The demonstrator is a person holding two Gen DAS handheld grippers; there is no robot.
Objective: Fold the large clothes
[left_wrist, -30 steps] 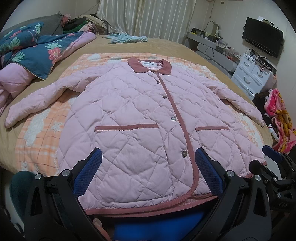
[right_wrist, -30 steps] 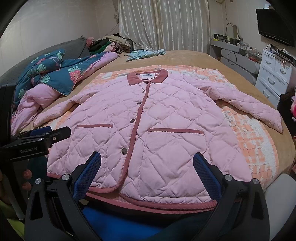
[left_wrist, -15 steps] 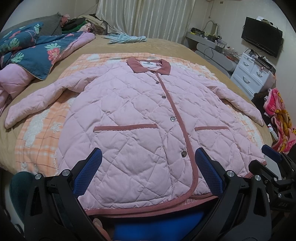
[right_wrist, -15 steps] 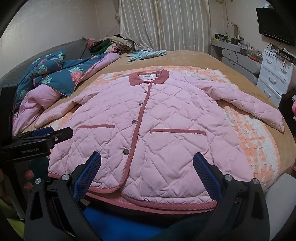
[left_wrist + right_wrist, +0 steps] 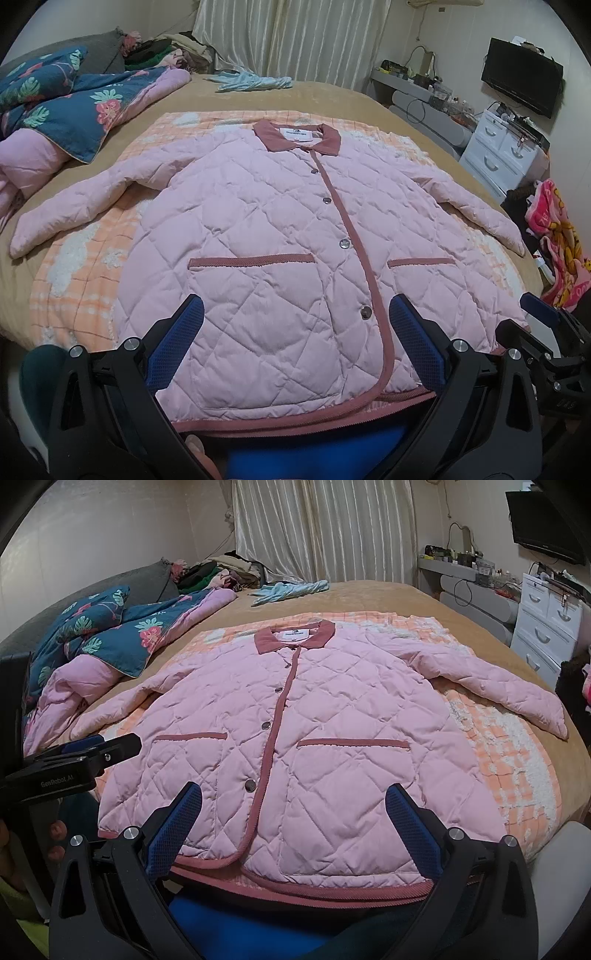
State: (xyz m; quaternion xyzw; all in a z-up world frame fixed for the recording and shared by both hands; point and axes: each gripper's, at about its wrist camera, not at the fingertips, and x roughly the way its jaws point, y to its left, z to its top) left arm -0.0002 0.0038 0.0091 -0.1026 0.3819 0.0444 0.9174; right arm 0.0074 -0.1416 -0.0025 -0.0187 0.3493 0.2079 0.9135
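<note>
Flat on bed (image 5: 332, 99), buttoned pink quilted jacket (image 5: 280, 236), sleeves spread, both grippers agape.

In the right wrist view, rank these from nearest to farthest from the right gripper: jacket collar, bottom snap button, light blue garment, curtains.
From the right gripper:
1. Bottom snap button, just ahead, slightly left.
2. Jacket collar, mid-bed, centre.
3. Light blue garment, far end of the bed.
4. Curtains, back wall.

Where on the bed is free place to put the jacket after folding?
Bare tan cover lies between the jacket collar and the blue cloth, and along the right sleeve. The quilt side is crowded.
</note>
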